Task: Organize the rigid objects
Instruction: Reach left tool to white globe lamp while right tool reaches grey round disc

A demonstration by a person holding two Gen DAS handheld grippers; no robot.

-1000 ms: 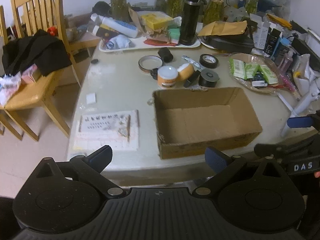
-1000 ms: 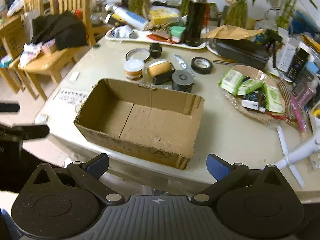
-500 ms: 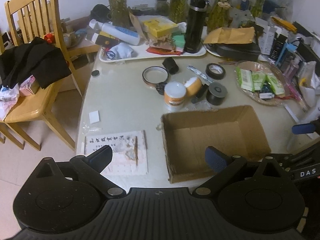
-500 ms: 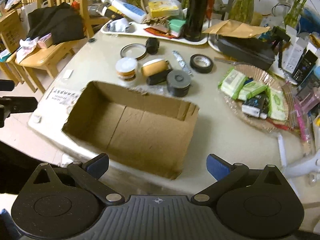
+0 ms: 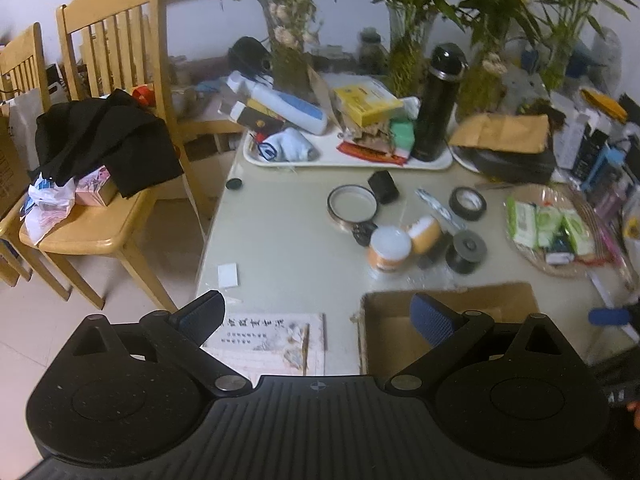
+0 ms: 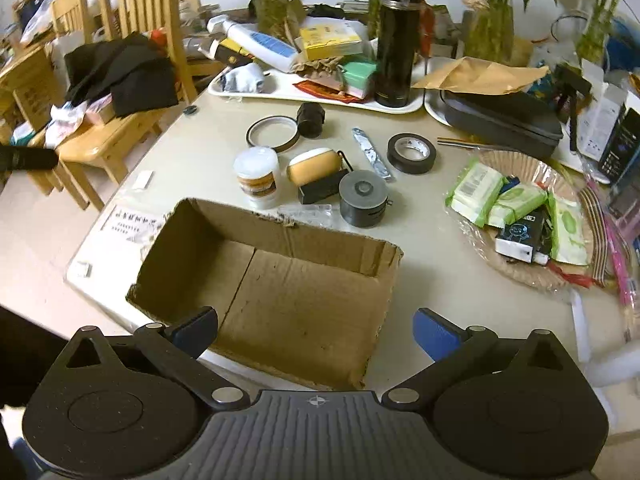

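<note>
Behind the empty brown cardboard box (image 6: 276, 280), jars and tape rolls (image 6: 411, 153) crowd together, so the wide-open, empty left gripper (image 5: 316, 316) or right gripper (image 6: 316, 330) could easily topple the white-lidded orange jar (image 6: 257, 177).

This is a lived-in home, a dining corner by its look. A pale round-cornered desk (image 6: 208, 160) stands on a tiled floor (image 5: 48, 312) beside slatted light-wood dining chairs (image 5: 116, 56), one heaped with black clothing (image 5: 104, 140). Glass vases of green bamboo stems (image 6: 488, 28) line the far edge, with a tall black thermos flask (image 6: 396, 40), a white serving tray (image 6: 320, 92) of household odds and a woven basket of wet-wipe packets (image 6: 520, 216).
</note>
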